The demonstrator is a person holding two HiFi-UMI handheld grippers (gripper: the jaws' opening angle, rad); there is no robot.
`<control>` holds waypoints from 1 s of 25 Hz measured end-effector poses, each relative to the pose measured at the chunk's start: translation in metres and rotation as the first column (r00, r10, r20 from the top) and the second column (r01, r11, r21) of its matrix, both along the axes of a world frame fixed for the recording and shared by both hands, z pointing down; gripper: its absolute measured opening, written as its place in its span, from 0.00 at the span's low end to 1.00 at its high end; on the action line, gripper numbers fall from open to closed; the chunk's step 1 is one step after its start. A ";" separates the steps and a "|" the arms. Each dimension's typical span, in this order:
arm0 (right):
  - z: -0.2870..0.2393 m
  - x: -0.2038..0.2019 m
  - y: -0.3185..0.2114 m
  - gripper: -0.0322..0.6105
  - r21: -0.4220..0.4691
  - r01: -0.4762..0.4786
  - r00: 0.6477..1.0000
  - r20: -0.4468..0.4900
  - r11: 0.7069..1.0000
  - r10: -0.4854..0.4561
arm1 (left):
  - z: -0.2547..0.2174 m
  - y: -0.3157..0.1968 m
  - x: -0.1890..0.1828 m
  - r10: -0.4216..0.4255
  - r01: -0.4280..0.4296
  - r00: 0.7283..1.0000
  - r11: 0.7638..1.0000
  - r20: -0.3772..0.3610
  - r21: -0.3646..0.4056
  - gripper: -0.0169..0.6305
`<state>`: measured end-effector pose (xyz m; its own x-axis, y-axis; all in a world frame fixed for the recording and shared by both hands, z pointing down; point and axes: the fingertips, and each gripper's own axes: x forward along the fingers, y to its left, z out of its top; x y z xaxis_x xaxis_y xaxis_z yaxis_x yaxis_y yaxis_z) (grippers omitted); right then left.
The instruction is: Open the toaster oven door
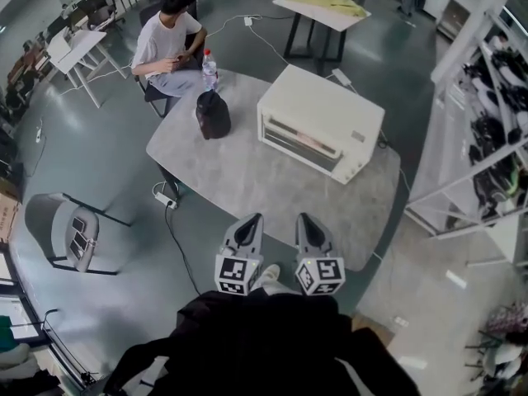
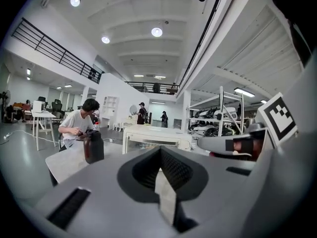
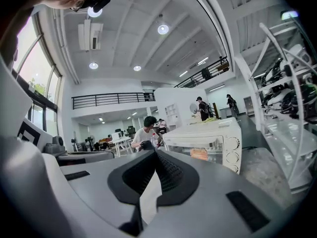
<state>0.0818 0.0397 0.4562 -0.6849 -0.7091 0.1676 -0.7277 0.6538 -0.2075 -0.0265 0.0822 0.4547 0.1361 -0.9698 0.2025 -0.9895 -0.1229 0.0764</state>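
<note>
Toaster oven (image 1: 322,122) door (image 1: 304,143) shut, untouched
It sits upper centre on the surface (image 1: 239,184). The left hand-held gripper (image 1: 251,223) and right hand-held gripper (image 1: 308,221) hang clenched and empty, lower centre. One should part its jaws, catch the door's top edge and pull down gently.

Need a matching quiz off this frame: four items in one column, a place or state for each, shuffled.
1 oven
2 bottle
3 chair
4 dark container

A off the table, to its left
B on the table's right half, door shut
C clear, at the table's far edge by the seated person
D on the table's left end, nearer than the bottle

Pairs: 1-B, 2-C, 3-A, 4-D
</note>
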 end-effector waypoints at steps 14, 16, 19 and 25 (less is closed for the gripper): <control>0.000 -0.004 -0.106 0.05 0.000 -0.050 0.998 -0.022 0.999 0.050 | 0.009 -0.114 -0.006 0.064 -0.064 0.998 0.998 0.002 -0.028 0.03; 0.000 -0.004 -0.112 0.05 -0.003 -0.064 0.998 -0.015 0.998 0.064 | 0.009 -0.122 -0.006 0.074 -0.074 0.997 0.997 0.006 -0.032 0.03; -0.001 -0.007 -0.125 0.05 -0.001 -0.088 0.996 -0.008 0.996 0.088 | 0.006 -0.137 -0.010 0.094 -0.094 0.996 0.995 0.009 -0.031 0.03; 0.001 -0.016 -0.156 0.05 -0.028 -0.180 0.983 -0.026 0.983 0.179 | 0.002 -0.179 -0.030 0.146 -0.147 0.989 0.988 -0.015 -0.047 0.03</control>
<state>0.0658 -0.1162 0.4571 -0.5427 -0.8146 0.2048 -0.8374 0.5060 -0.2066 -0.0561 -0.0968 0.4563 0.2787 -0.9285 0.2454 -0.9600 -0.2626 0.0968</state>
